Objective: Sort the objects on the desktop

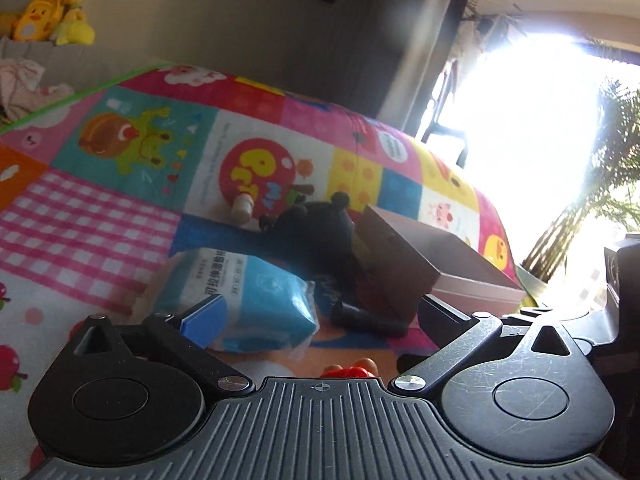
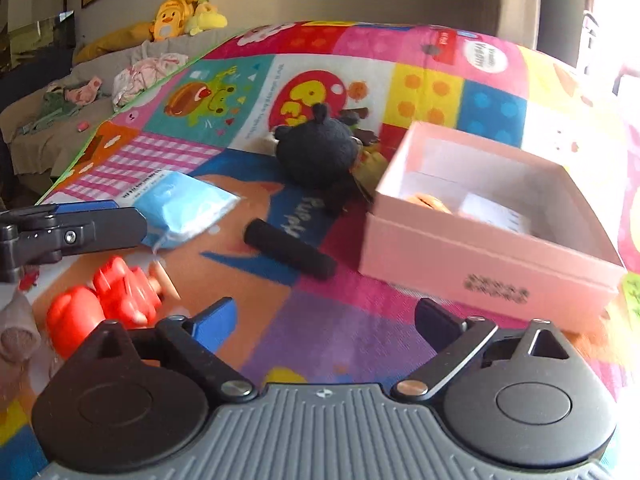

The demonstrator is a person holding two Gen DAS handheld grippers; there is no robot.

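Play mat (image 2: pixel 428 88), bright patchwork of cartoon squares, covers the tabletop and carries every item listed.

Pink box (image 2: pixel 492 248): open-topped, on the right part of the mat; an orange thing and white paper slips lie inside, details too blurred to tell. In the left wrist view the same box (image 1: pixel 460 276) sits beyond the right finger.

Black plush toy (image 2: pixel 316 152): round, with small ears, lying just left of the box's far corner, near or against it.

Black cylinder (image 2: pixel 290 249): lying flat on the mat in front of the plush toy, apart from the box.

Blue tissue pack (image 1: pixel 256 296): soft packet with printed text, lying just ahead of the left hand-held gripper (image 1: pixel 320 312). Its jaws stand wide apart and grip nothing; the blue left pad (image 1: pixel 204 316) overlaps the pack's near corner in the view, and contact cannot be told.

Red toy (image 2: pixel 116 300): plastic, blurred, at the near left, between the two tools.

Right hand-held gripper (image 2: pixel 324 320): jaws spread wide, nothing between them, bare mat below.

Yellow stuffed toys (image 2: pixel 184 14): on a sofa beyond the mat, beside crumpled cloth.
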